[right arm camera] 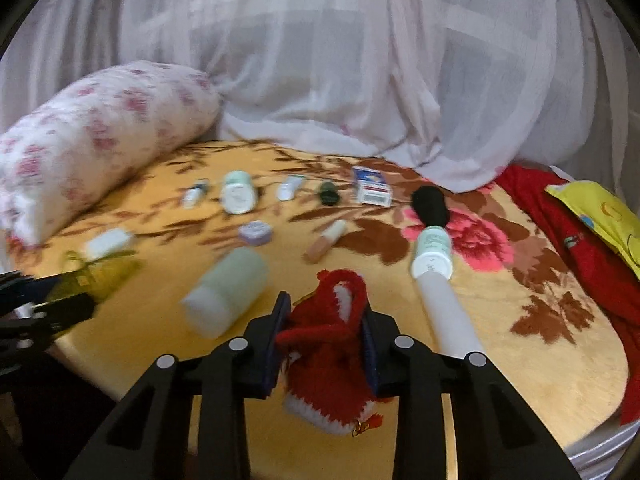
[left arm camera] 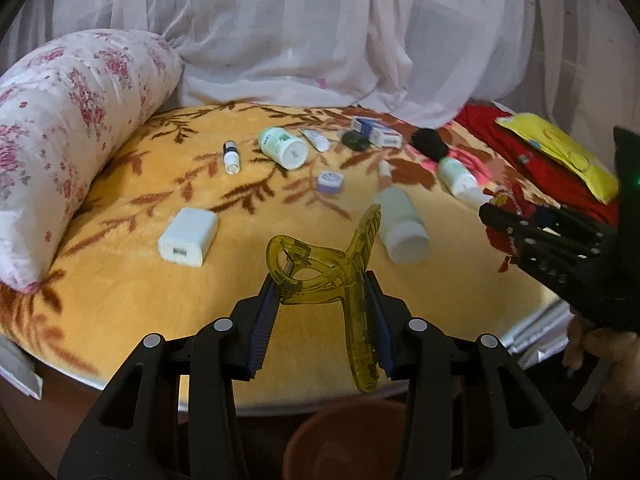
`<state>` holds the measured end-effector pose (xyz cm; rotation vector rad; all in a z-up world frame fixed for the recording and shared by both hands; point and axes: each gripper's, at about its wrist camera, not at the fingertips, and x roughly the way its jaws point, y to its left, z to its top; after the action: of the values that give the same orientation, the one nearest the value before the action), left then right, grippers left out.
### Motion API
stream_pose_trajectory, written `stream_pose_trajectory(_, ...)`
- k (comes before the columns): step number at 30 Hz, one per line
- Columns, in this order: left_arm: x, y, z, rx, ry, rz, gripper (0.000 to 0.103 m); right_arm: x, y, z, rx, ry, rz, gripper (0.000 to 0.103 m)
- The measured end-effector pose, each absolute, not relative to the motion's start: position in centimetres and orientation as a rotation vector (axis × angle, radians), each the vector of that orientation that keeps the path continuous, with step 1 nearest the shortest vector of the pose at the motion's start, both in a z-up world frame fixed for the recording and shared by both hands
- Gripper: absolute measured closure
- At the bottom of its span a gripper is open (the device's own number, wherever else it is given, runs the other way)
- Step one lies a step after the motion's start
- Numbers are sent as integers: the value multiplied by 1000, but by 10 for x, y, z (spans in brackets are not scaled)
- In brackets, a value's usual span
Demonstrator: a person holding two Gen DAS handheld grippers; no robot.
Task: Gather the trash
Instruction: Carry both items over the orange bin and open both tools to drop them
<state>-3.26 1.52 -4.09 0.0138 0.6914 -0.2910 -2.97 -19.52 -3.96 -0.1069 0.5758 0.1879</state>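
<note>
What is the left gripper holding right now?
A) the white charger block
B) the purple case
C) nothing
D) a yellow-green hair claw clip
D: in the left wrist view the left gripper is clamped on the translucent yellow-green hair claw clip, while the white charger block lies on the blanket.

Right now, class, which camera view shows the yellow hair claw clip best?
The left wrist view: the yellow hair claw clip sits sharp and central, clamped in the left hand-held gripper. The right wrist view shows it only as a blurred yellow shape at the left edge.
</note>
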Motion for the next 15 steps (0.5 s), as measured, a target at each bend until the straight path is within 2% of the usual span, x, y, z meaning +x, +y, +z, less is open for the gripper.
stream_pose_trajectory(15, -118, 5, -81, 31, 931, -357, 62, -135, -163, -92, -58, 842, 359, 71)
